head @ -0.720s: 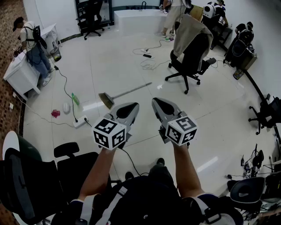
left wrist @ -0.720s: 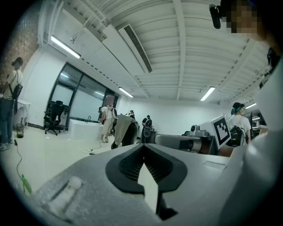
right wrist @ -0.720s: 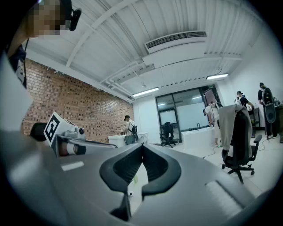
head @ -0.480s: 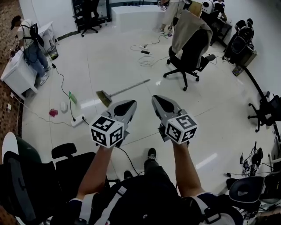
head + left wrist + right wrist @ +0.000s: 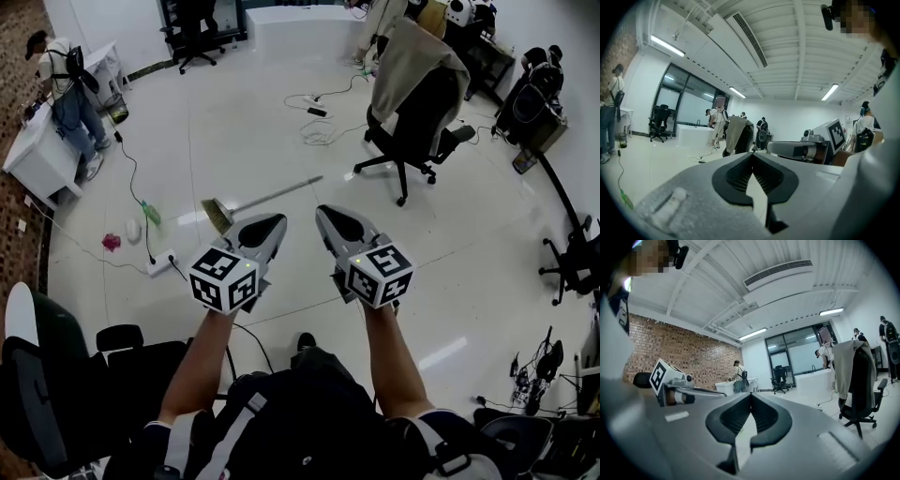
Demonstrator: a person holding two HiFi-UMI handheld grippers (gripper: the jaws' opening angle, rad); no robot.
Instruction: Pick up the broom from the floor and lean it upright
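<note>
The broom [image 5: 258, 200] lies flat on the white floor, its bristle head toward the left and its grey handle running up to the right. Held side by side at about waist height, both grippers point forward over the floor just short of it. My left gripper [image 5: 267, 221] is shut with nothing in it, its tip close to the bristle head in the head view. The right gripper [image 5: 329, 214] is shut and empty as well. In the left gripper view [image 5: 752, 159] and the right gripper view [image 5: 750, 397] the jaw tips meet, and the broom is out of sight.
A black office chair [image 5: 412, 112] draped with a beige coat stands beyond the broom's handle end. A power strip [image 5: 161, 262] with cables, a green bottle [image 5: 150, 213] and small items lie to the left. A person [image 5: 70, 94] stands at a white table far left.
The person has stepped forward, so the broom sits a little nearer the gripper tips. Both grippers stay shut and side by side.
</note>
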